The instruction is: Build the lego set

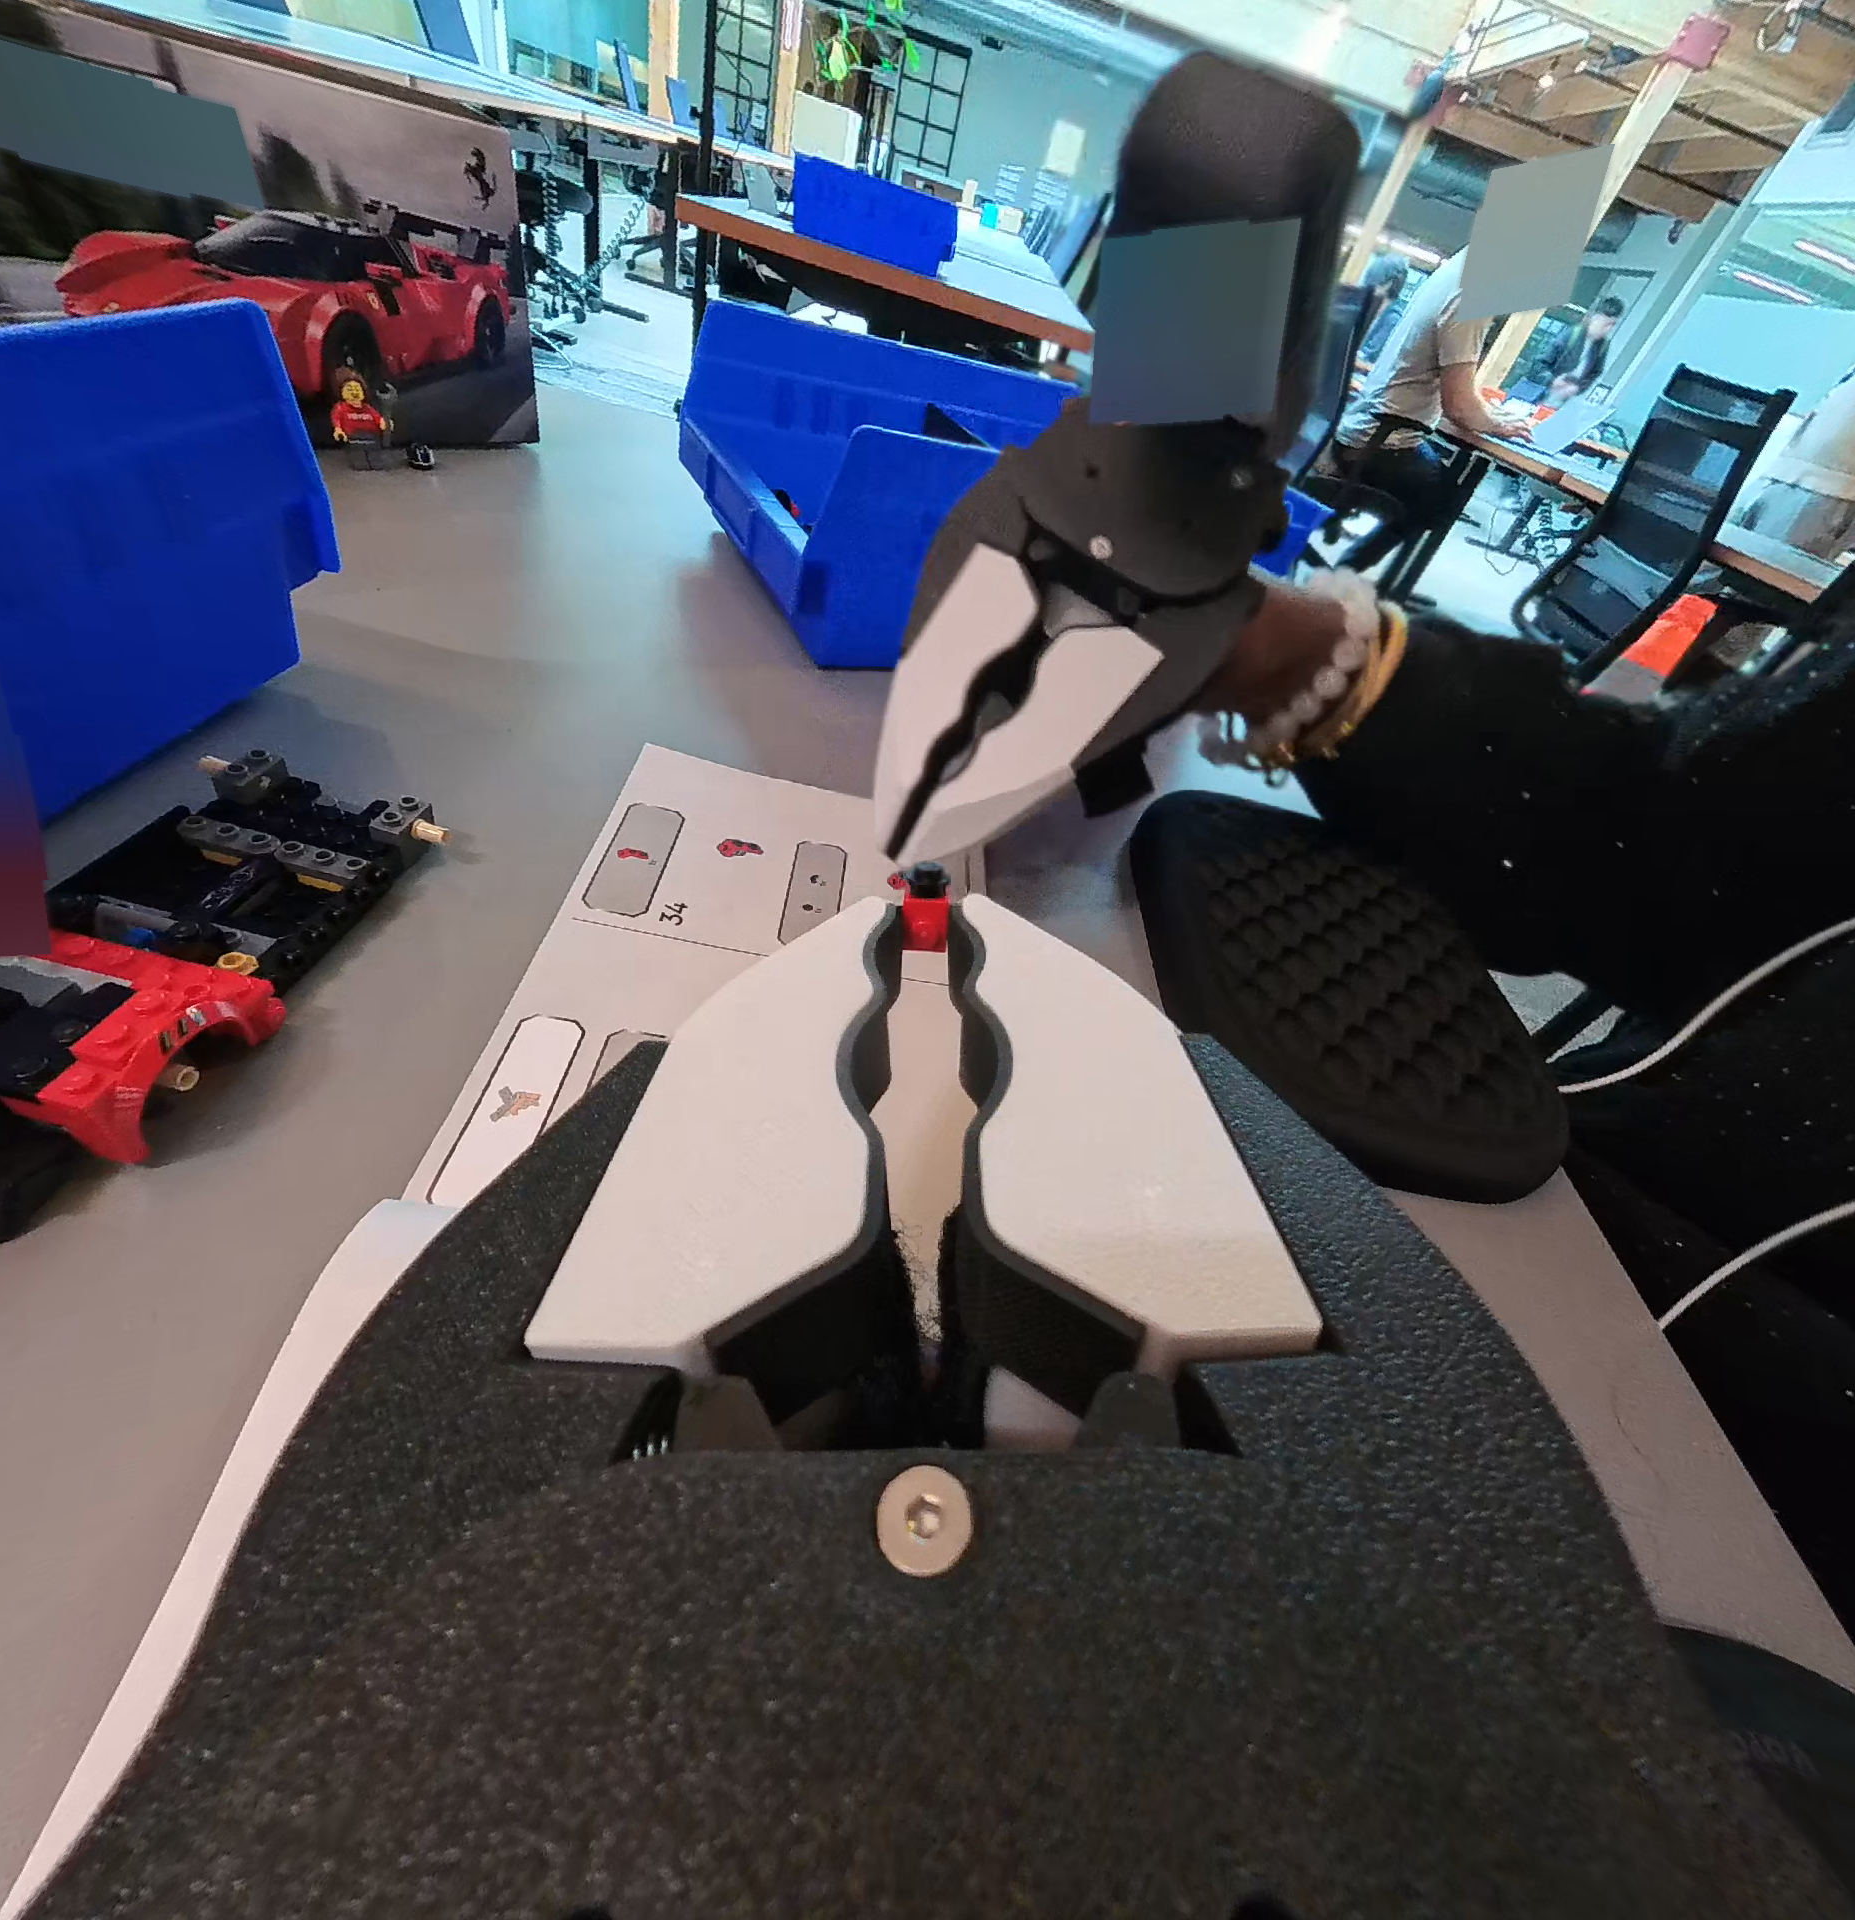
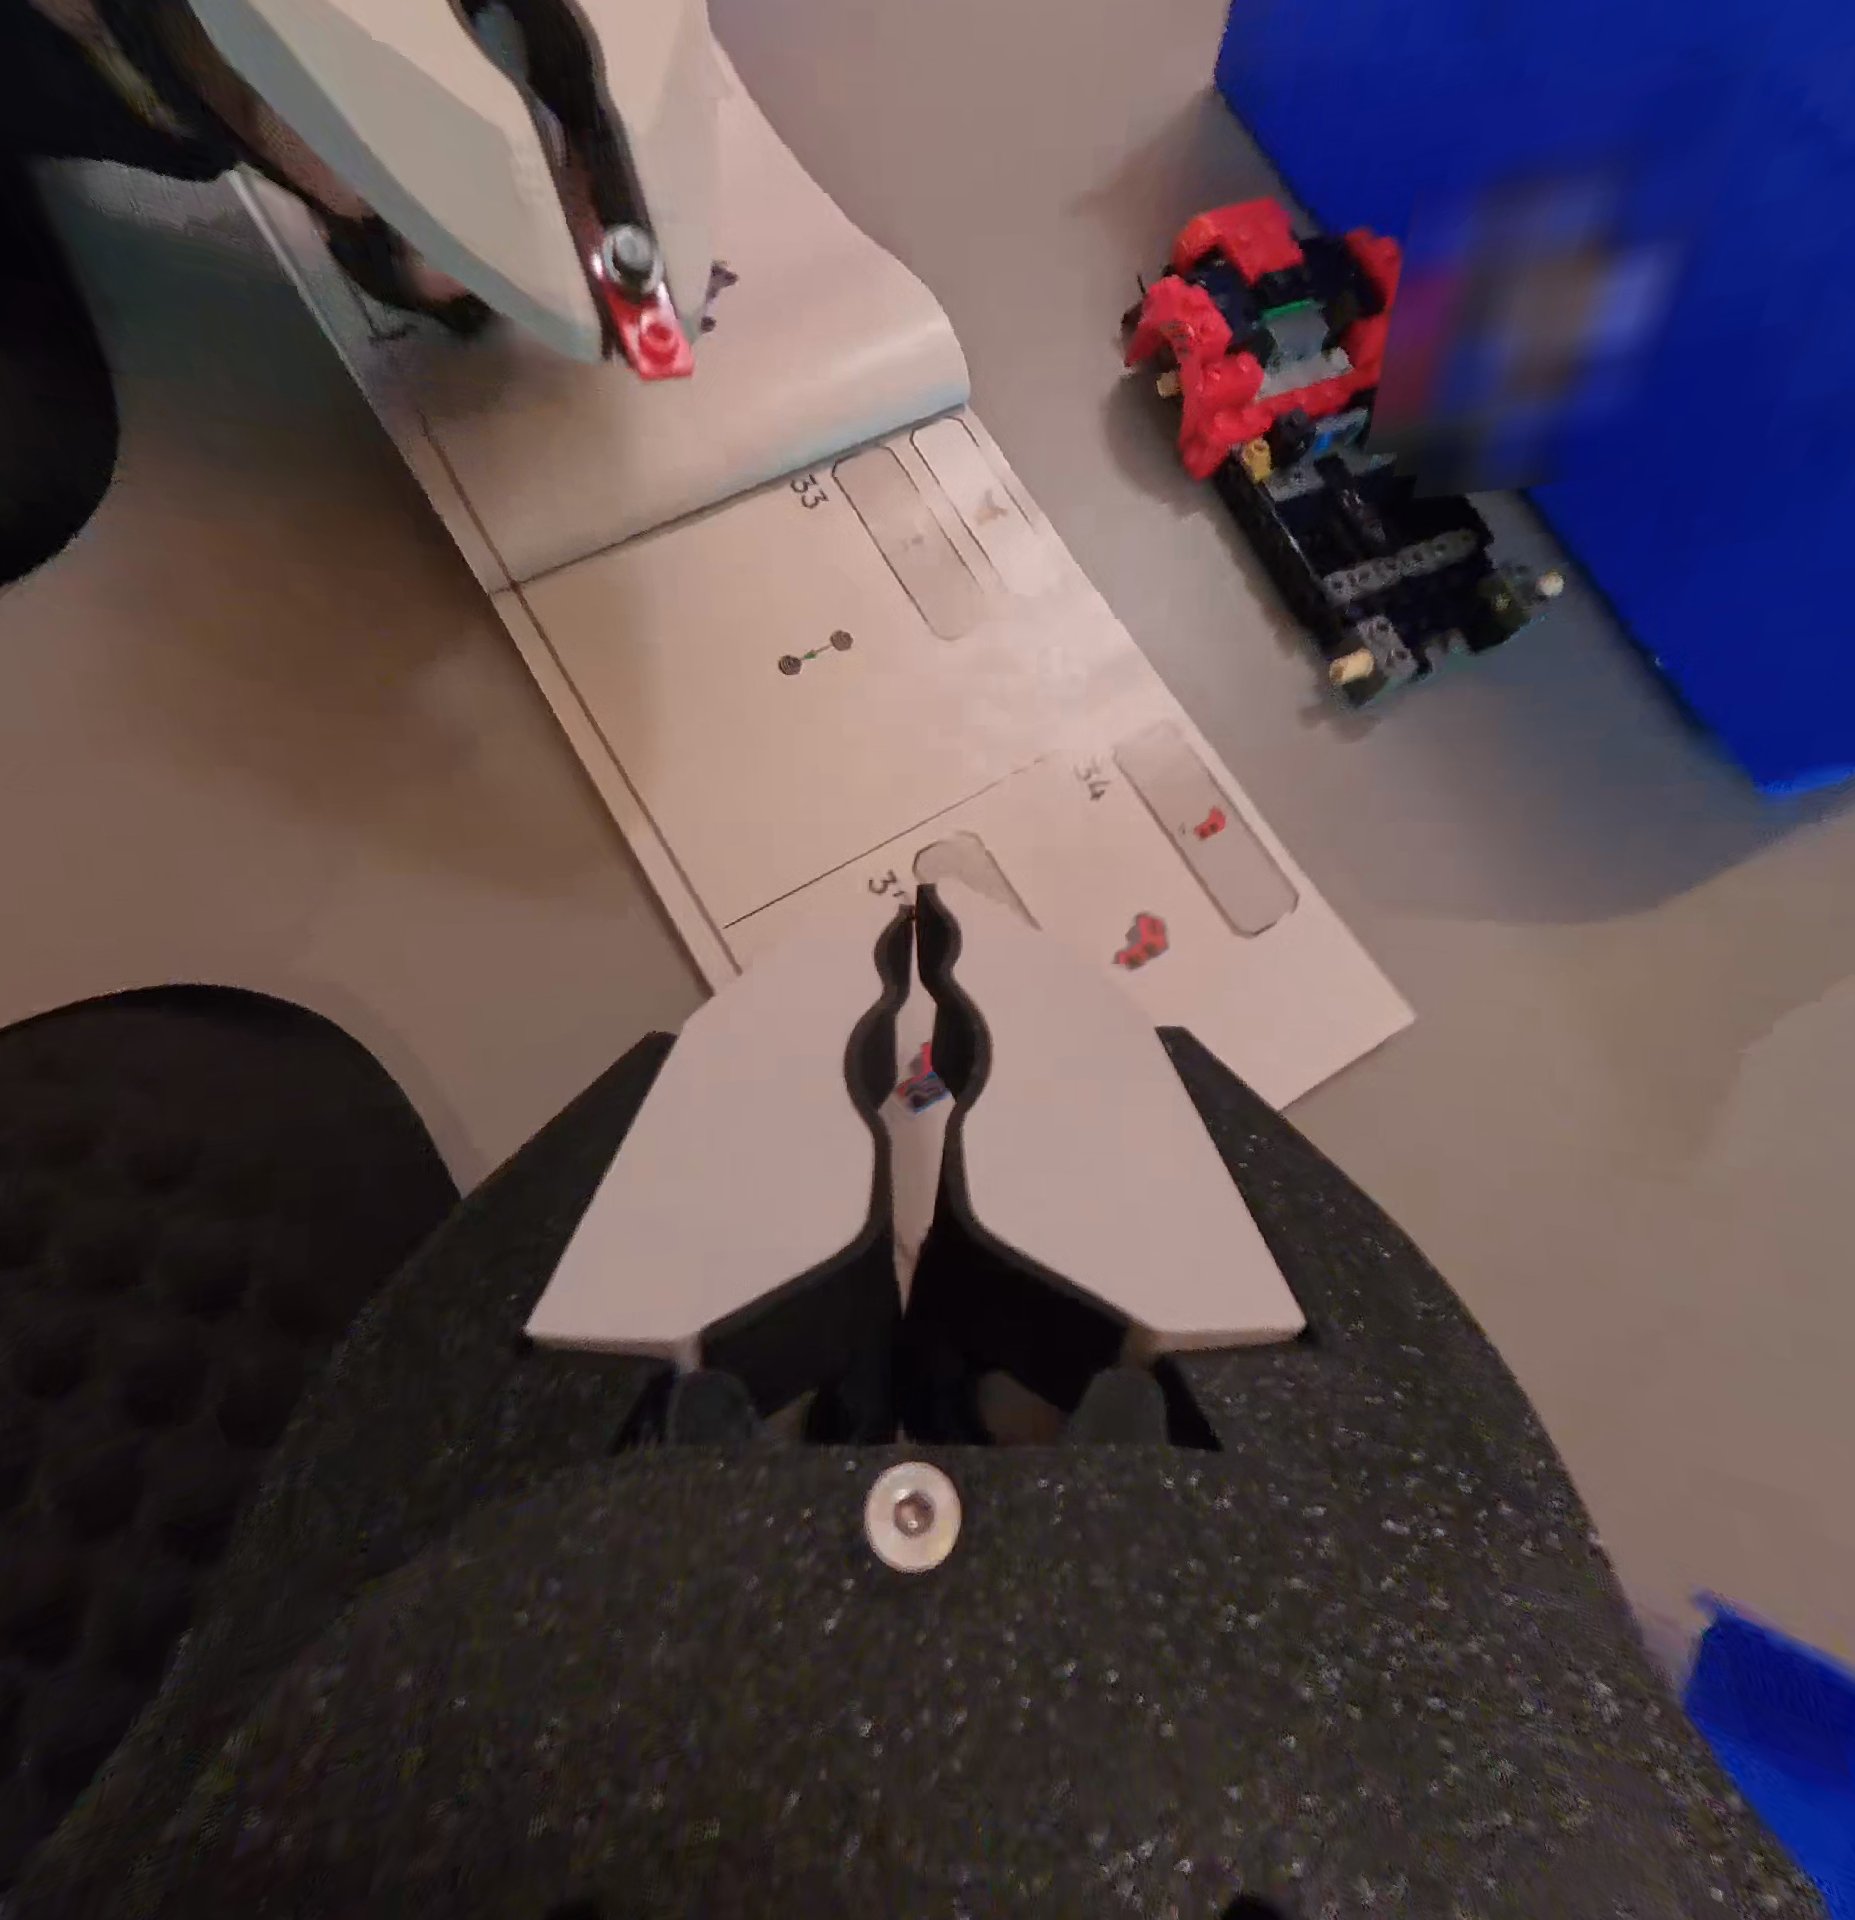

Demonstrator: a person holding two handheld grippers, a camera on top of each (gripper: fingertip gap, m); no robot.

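Note:
My left gripper is shut on a small red brick with a black round piece on top, held above the open instruction booklet. My right gripper points down with its shut tips just above that black piece. In the right wrist view my right gripper is shut with nothing visible between its tips, over the booklet. The left gripper with the red brick shows at the top left. The partly built red and black car lies to the left on the table.
Blue bins stand at the left and behind the booklet. The set's box and a minifigure are at the back left. A black padded armrest is on the right. The car lies beside a blue bin. Tip to tip, the grippers are about 9 cm apart. From either gripper's tips it is about 15 cm to the car.

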